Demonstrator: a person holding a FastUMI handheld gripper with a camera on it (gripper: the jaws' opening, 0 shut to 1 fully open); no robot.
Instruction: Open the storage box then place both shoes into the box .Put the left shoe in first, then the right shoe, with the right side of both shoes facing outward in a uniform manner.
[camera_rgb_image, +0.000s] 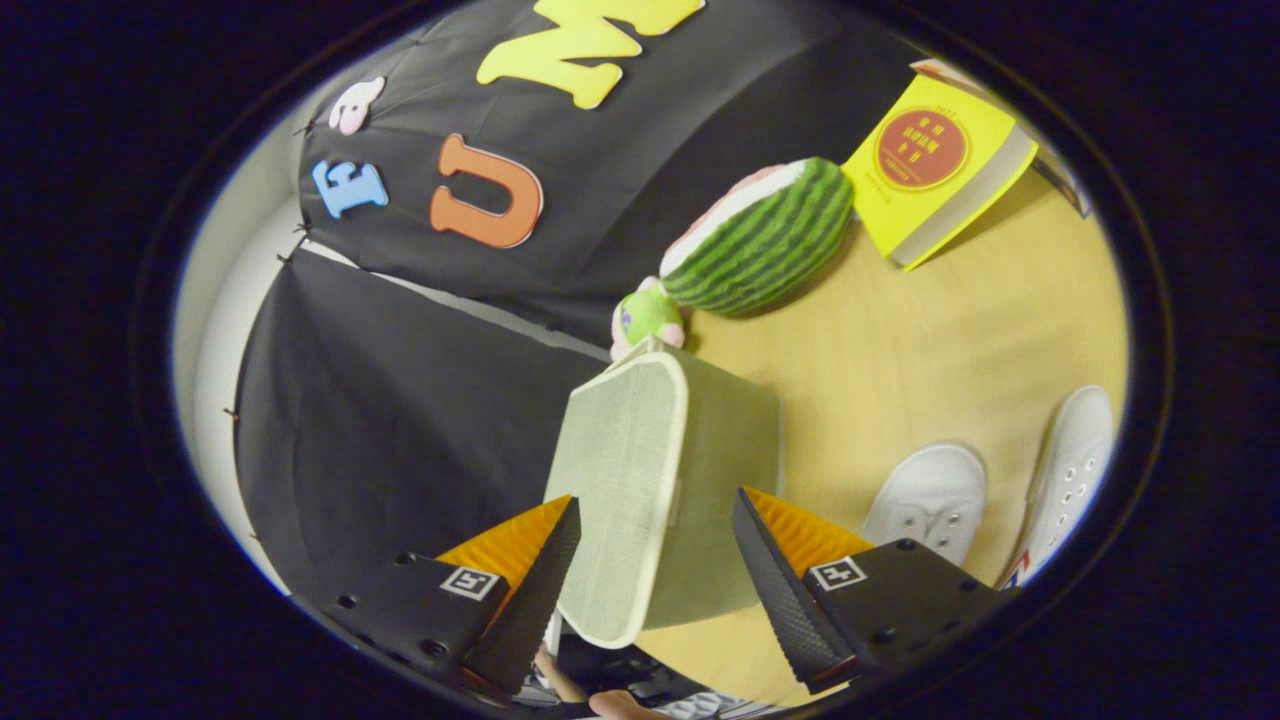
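Observation:
A pale green fabric storage box with a cream-trimmed lid stands on the wooden table; the view is rolled sideways. My gripper is open, its fingers wide apart on either side of the box's lid edge, not pressing on it. Two white lace-up shoes lie side by side on the table beyond the box, past one finger.
A plush watermelon slice and a small green plush toy sit behind the box against the booth wall. A yellow book lies at the far side of the table. A hand shows at the gripper's base.

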